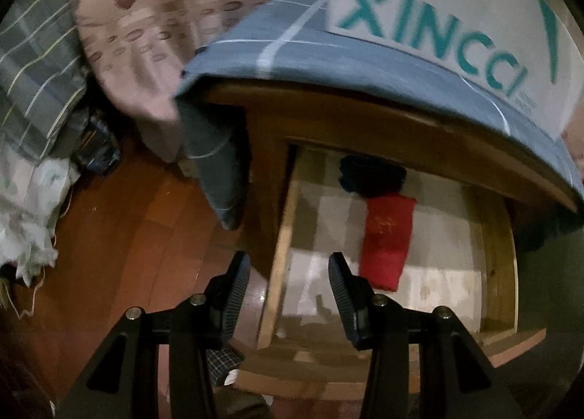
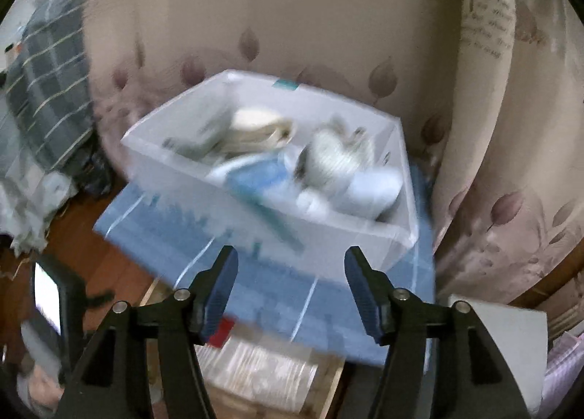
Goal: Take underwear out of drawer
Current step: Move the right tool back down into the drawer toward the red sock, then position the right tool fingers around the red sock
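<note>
The wooden drawer [image 1: 500, 236] stands pulled out under the cabinet top. A folded red underwear [image 1: 387, 236] lies on its pale lining, and a dark garment [image 1: 372, 174] sits behind it at the back. My left gripper [image 1: 288, 262] hovers over the drawer's left front corner, open, with nothing between its fingers. A blurred red patch [image 2: 221, 333] shows in the drawer in the right wrist view. My right gripper [image 2: 292, 254] is open and empty, in front of a white box [image 2: 270, 178] holding several light garments.
The white box [image 1: 456, 17] with teal lettering rests on a blue checked cloth [image 1: 328, 61] that covers the cabinet top. A leaf-print fabric [image 2: 292, 17] hangs behind. A plaid pillow [image 1: 33, 72] and crumpled white cloth [image 1: 25, 207] lie left, on the wooden floor [image 1: 127, 236].
</note>
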Demonstrator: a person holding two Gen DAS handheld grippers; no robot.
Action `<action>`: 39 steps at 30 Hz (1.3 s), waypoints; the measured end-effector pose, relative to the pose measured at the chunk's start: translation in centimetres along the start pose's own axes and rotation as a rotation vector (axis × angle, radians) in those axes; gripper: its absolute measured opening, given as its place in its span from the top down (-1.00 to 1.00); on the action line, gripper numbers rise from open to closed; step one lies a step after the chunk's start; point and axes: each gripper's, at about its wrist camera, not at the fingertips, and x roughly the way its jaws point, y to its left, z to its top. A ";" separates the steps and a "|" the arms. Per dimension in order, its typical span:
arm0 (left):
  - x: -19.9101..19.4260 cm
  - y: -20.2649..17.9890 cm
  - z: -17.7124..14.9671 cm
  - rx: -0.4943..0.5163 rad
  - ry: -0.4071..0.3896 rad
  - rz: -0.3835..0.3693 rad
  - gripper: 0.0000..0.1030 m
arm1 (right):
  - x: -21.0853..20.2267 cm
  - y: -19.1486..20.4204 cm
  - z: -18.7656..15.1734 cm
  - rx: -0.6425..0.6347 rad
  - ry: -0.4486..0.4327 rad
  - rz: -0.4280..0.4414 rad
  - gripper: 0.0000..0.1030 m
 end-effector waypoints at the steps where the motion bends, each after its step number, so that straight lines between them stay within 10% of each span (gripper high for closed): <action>1: -0.1 0.4 0.0 -0.019 -0.002 0.004 0.11 | 0.2 0.9 -1.1 -0.016 0.020 0.016 -0.13; 16: -1.6 7.5 0.0 -0.319 -0.056 0.098 0.11 | 12.0 9.5 -10.0 -0.038 0.378 0.168 -0.13; 39: -0.2 10.8 -0.4 -0.461 0.040 0.064 0.11 | 24.9 17.3 -11.8 -0.341 0.635 -0.017 -0.19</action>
